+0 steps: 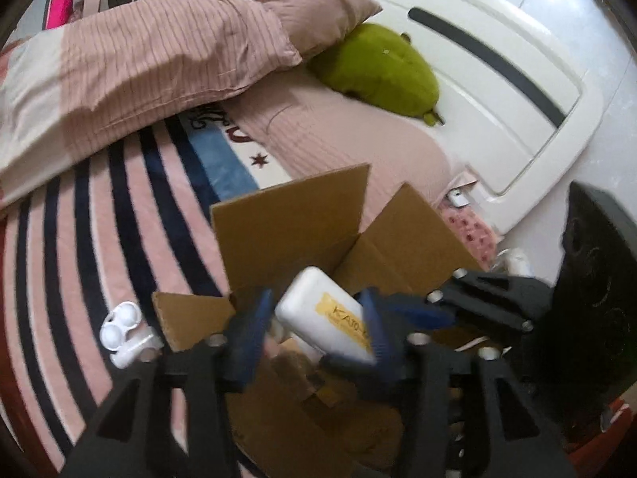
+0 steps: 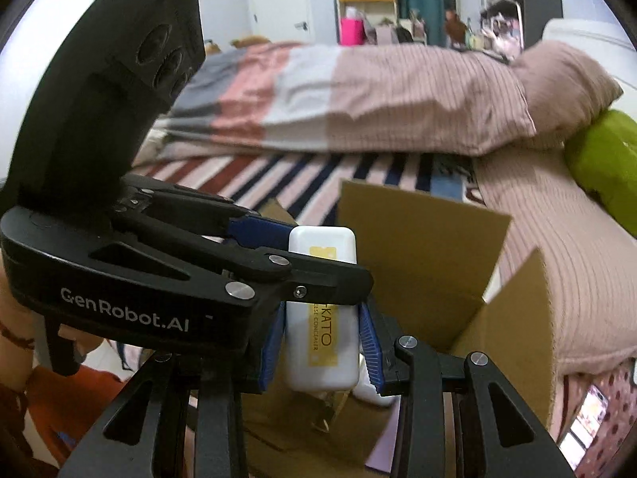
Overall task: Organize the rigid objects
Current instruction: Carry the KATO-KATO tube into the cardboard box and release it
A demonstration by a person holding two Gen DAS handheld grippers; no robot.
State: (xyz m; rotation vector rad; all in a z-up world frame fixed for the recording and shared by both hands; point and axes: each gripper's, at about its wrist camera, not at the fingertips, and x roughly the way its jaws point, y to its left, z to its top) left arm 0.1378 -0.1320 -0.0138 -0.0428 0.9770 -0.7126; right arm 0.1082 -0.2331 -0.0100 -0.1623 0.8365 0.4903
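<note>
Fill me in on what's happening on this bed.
A person is sorting small items into an open cardboard box on the bed, a gripper in each hand. The right gripper clamps a white KATO case over the box. The left gripper brackets the same case at its other end; whether its pads press on it is unclear. A white lens case lies outside.

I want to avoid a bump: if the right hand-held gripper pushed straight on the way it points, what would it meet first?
Probably the cardboard box: its raised flap stands just beyond the white case clamped in the right hand-held gripper. The left hand-held gripper crosses close by; depth is unclear.
</note>
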